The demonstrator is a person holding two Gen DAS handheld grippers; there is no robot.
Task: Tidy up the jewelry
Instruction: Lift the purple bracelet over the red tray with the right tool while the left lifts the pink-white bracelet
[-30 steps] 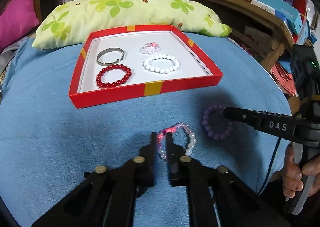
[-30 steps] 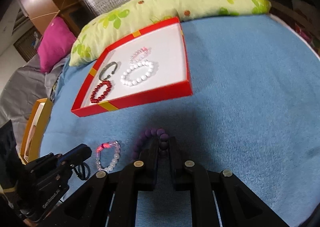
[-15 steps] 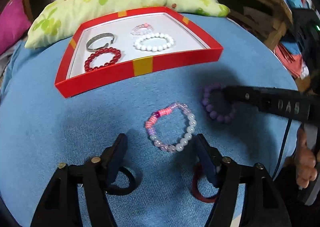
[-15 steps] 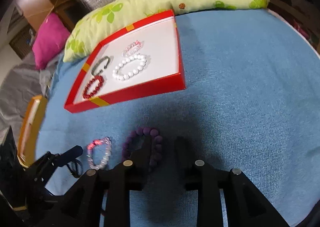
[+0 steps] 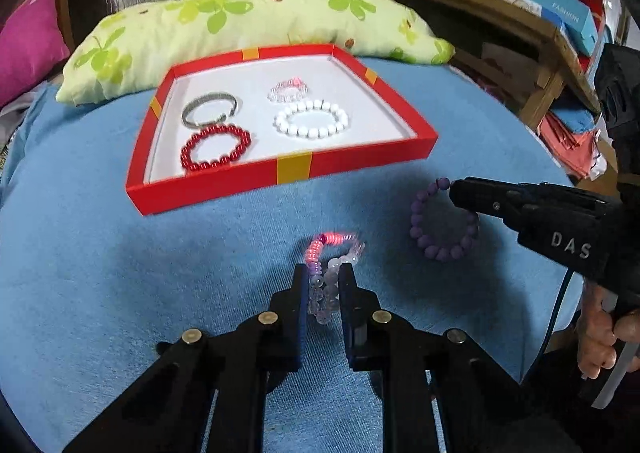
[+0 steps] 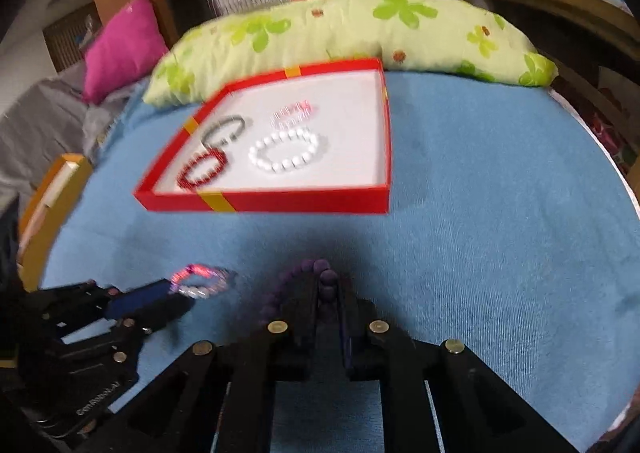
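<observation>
In the left wrist view our left tool (image 5: 323, 279) sits at lower centre, its fingers drawn close and clamped on the mixed bracelet of pink, clear and white beads (image 5: 330, 257), whose glowing pink end curls just beyond the fingertips over the blue cloth-covered worktop (image 5: 100, 273). At the right edge of that frame our right tool (image 5: 454, 187) reaches in and pinches the matte purple bead bracelet (image 5: 442, 223), which hangs as a loop below its tip. The right wrist view shows the same grip at lower centre: the fingers nearly together with purple beads squeezed between them.

Above both tools, in the middle of each frame, lies the shallow red cardboard tray with yellow bands (image 5: 294, 169). On its white floor rest a grey metal bangle (image 5: 210, 109), a dark red bead bracelet (image 5: 216, 147), a white pearl-like bead bracelet (image 5: 311, 118) and a small pale pink bead bracelet (image 5: 288, 90). A green flower-print pillow (image 5: 248, 25) lies along the tray's far side.
</observation>
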